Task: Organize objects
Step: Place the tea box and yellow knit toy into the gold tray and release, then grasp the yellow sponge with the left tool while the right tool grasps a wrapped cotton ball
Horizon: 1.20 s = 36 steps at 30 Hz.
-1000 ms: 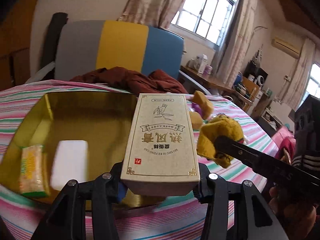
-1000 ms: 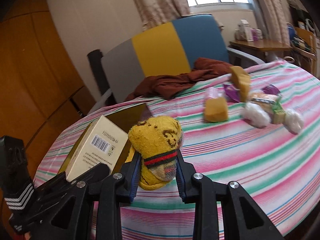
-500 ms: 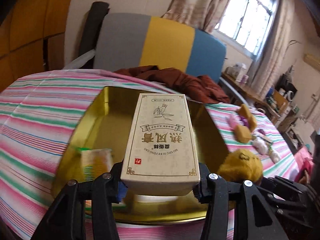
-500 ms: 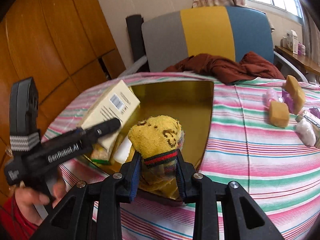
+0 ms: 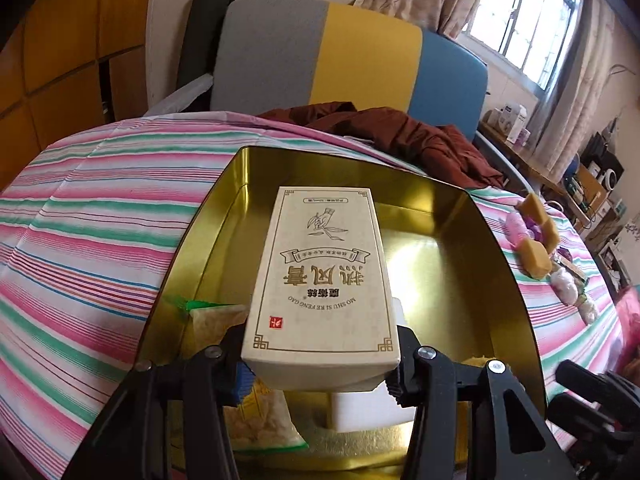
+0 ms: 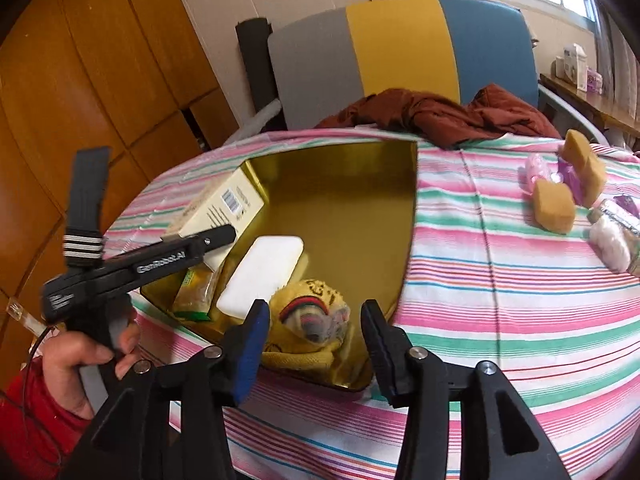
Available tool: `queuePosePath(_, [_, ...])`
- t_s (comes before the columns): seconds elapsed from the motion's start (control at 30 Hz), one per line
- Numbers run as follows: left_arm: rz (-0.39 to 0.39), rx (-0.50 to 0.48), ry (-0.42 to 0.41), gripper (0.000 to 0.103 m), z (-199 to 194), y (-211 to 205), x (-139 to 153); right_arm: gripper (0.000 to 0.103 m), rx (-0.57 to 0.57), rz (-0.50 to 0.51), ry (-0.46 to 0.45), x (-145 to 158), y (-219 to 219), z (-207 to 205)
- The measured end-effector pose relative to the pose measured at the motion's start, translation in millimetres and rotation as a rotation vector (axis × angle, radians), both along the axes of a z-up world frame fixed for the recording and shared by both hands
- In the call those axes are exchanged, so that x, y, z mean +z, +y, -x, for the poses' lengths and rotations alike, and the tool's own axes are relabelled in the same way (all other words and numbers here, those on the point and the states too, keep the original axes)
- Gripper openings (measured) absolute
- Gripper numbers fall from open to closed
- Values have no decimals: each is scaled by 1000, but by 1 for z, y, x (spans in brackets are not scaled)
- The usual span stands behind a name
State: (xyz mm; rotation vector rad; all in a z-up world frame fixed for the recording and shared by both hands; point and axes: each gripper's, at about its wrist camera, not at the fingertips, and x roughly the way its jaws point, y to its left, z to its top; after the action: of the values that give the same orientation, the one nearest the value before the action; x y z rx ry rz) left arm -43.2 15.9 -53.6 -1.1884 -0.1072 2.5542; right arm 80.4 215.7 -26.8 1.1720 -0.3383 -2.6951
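Note:
A gold tin tray [image 5: 472,216] [image 6: 376,168] lies on the striped table. My left gripper [image 5: 320,364] is shut on a cream carton box [image 5: 320,280], held over the tray; the box also shows in the right wrist view [image 6: 224,204]. My right gripper [image 6: 314,332] is open at the tray's near corner. The yellow knitted sock [image 6: 312,320] lies in the tray between the open fingers, free of them. A white block [image 6: 264,272] and a green-edged snack packet [image 6: 196,292] lie in the tray.
Yellow sponges [image 6: 554,206], purple wrapped items [image 6: 572,176] and white fluffy balls [image 6: 608,244] lie on the tablecloth to the right. A brown cloth [image 6: 440,116] is heaped at the table's far edge before a grey, yellow and blue chair [image 6: 400,48].
My right gripper carried the sock over the tray, opened and let it go into the near corner. My left gripper swung the box over the tray's middle.

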Motion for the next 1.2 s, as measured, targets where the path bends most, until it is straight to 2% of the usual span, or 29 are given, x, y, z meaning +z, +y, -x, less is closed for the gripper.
queuePosePath(0.13, [27, 14, -6, 52, 12, 4, -1, 48, -27, 17, 17, 6, 9, -6])
queuePosePath(0.17, [33, 22, -3, 57, 16, 5, -1, 48, -33, 25, 18, 6, 12, -7])
queuePosePath(0.2, [40, 36, -6, 64, 21, 5, -1, 48, -44, 30, 19, 7, 15, -8])
queuePosePath(0.23, [44, 63, -17, 85, 28, 4, 0, 48, -49, 32, 20, 8, 17, -8])
queuePosePath(0.27, [41, 90, -21, 98, 31, 3, 2, 48, -57, 39, 24, 8, 20, -8])
queuePosePath(0.43, [-69, 201, 61, 100, 17, -17, 25, 48, -100, 66, 45, 12, 39, -17])
queuePosePath(0.6, [-95, 228, 99, 103, -6, -14, 35, 48, -168, 98, 60, 12, 62, -22])
queuePosePath(0.8, [-140, 175, 76, 103, -27, 11, 41, 48, -225, 107, 53, 8, 84, -25])
queuePosePath(1.03, [-198, 63, 42, 103, -51, 63, 53, 48, -297, 85, 47, 0, 119, -36])
queuePosePath(1.2, [-194, -33, 22, 103, -68, 106, 55, 48, -387, 43, 20, -13, 160, -44])
